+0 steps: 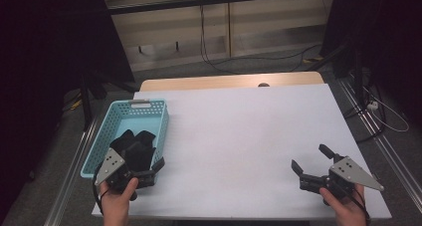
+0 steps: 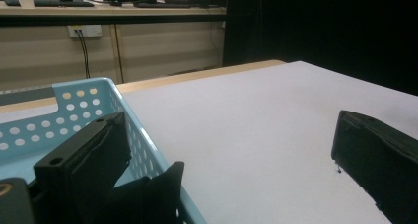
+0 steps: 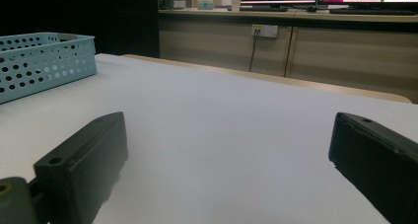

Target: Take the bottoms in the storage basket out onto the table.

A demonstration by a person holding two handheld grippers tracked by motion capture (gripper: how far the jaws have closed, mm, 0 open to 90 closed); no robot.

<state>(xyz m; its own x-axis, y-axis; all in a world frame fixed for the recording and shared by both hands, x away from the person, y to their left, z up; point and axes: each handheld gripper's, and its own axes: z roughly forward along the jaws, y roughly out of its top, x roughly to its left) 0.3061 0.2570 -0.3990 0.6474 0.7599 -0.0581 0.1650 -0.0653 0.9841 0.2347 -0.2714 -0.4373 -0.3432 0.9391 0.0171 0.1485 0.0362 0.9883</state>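
Sitting at the lower left of the high view, the left tongs (image 1: 149, 169) gape wide and empty, straddling the near corner of the light-blue perforated plastic basket (image 1: 160, 117) holding crumpled black cloth (image 1: 134, 146). At lower right, the right tongs (image 1: 309, 159) stand wide over bare white worktop (image 1: 239, 136), well apart from the basket.

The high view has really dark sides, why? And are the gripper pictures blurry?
High view: light falls on the white table and blue basket, while the room at both sides stays black. Left gripper view: the near fingers look soft and dim, the right background is dark. Right gripper view: the fingers are blurry too, and the far screens glare.
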